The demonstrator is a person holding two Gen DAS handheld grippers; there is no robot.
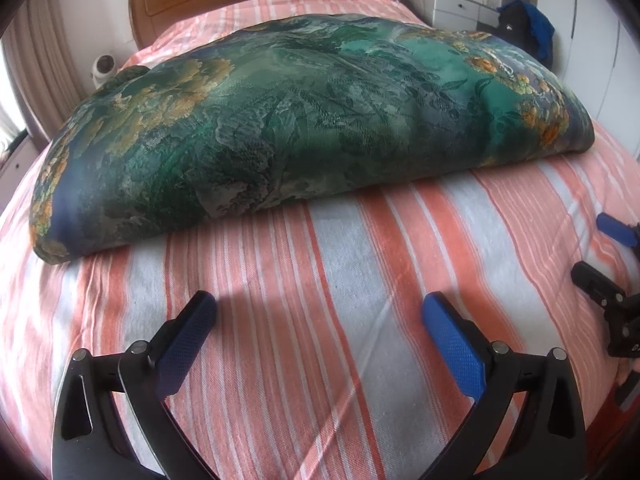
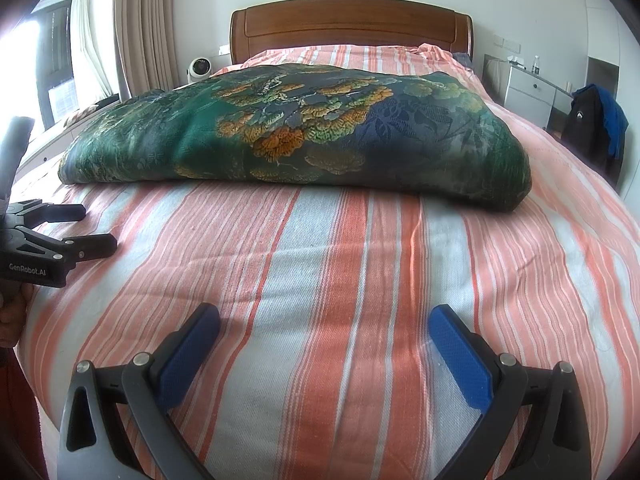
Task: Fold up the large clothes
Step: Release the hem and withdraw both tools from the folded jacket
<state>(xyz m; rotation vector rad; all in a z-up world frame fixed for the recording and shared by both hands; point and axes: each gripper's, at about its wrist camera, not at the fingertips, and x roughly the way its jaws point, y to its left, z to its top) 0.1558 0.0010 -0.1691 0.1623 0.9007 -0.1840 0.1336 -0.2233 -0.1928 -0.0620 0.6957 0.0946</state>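
A thick, folded green cloth with orange and gold flowers (image 1: 280, 120) (image 2: 304, 136) lies across the middle of the striped bed. My left gripper (image 1: 318, 304) hovers open above the sheet, a short way in front of the cloth's near edge, nothing between its blue pads. My right gripper (image 2: 324, 314) is also open and empty, just as far in front of the cloth. Each gripper shows in the other's view: the right gripper (image 1: 596, 248) at the right edge, the left gripper (image 2: 94, 228) at the left edge, held by a hand (image 2: 12, 316).
The bed (image 2: 360, 264) carries an orange, white and grey striped sheet and has a wooden headboard (image 2: 352, 24). A small white fan (image 2: 199, 68) stands at the far left, a white cabinet (image 2: 532, 94) and a chair with dark and blue clothes (image 2: 596, 124) at the right.
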